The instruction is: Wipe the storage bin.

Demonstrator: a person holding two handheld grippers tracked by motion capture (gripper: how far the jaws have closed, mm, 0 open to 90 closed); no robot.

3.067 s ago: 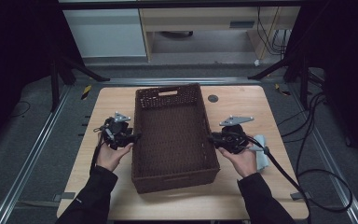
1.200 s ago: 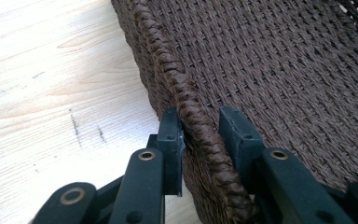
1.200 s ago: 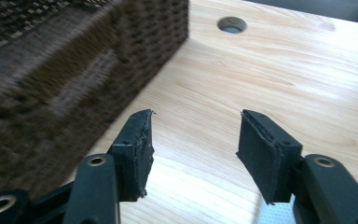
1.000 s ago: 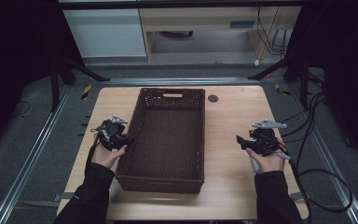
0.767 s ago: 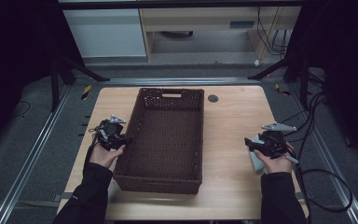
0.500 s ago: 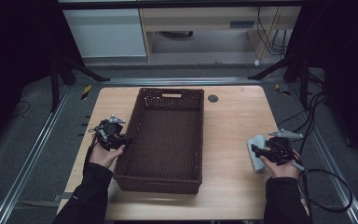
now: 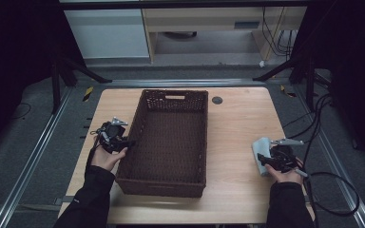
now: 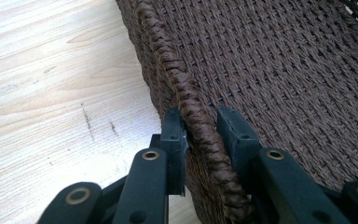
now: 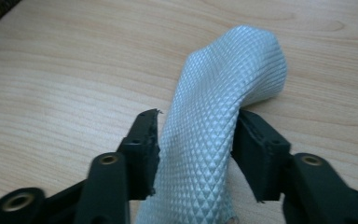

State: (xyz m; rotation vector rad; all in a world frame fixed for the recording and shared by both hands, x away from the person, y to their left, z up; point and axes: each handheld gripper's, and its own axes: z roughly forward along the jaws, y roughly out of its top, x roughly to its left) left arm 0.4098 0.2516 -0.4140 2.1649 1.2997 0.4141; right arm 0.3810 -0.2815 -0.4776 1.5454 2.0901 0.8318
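left gripper [image 7: 129,142]: jaws narrow, clamped on basket [image 7: 168,137] rim; in left gripper view one pad sits on the outer side of the braided rim [image 8: 191,119], the other on the inner side, both pressing it
left hand [image 7: 107,156]: at basket's left long side, near the middle of that wall
right gripper [image 7: 261,158]: jaws about half open, have just been closing; pouch [image 7: 261,148] sits between them
right jaws vs pouch: in right gripper view the left pad touches or nearly touches the pouch [image 9: 214,121] side, the right pad meets it where it bends over; can't tell if they squeeze yet
pouch: pale blue-grey, diamond-quilted surface, bent over at its far end; lying on table [image 7: 237,118] near the right edge, well apart from basket
basket: dark brown wicker, rectangular, on table left of centre, slightly skewed; slot handle in far end wall
right hand [image 7: 285,175]: behind gripper, at table's right front
cable [image 7: 335,190]: trails from right gripper off the table's right side
table: light wood, round dark grommet [image 7: 217,100] just beside basket's far right corner
writing/brands: none readable on pouch, basket or grippers
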